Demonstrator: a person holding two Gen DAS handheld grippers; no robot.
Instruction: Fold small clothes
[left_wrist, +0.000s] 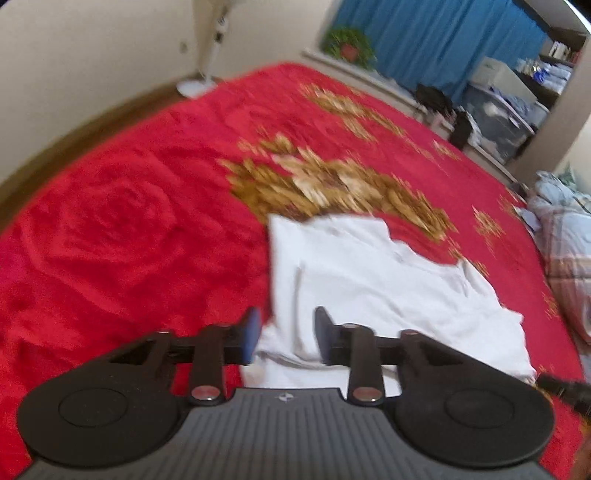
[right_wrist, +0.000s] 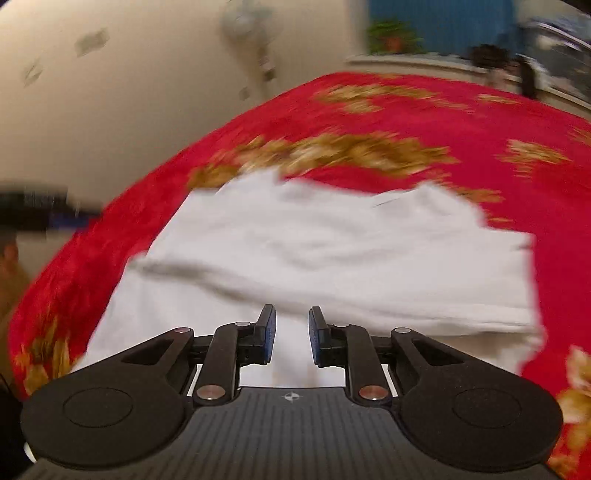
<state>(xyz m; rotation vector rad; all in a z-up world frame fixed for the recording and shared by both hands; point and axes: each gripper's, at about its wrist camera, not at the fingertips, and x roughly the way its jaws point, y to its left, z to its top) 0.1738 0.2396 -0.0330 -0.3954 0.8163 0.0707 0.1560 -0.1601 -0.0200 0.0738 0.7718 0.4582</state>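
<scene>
A small white garment lies partly folded on the red bedspread. My left gripper is open above the garment's near left corner, holding nothing. In the right wrist view the same white garment lies with one layer folded across it. My right gripper is open above its near edge, holding nothing. The left gripper's tip shows at the left edge of the right wrist view, and the right gripper's body shows at the right edge of the left wrist view. Both views are motion-blurred.
The bedspread has gold flower patterns. A pale bundle of bedding lies at the bed's right side. A standing fan is by the far wall. A potted plant, blue curtains and storage boxes are behind the bed.
</scene>
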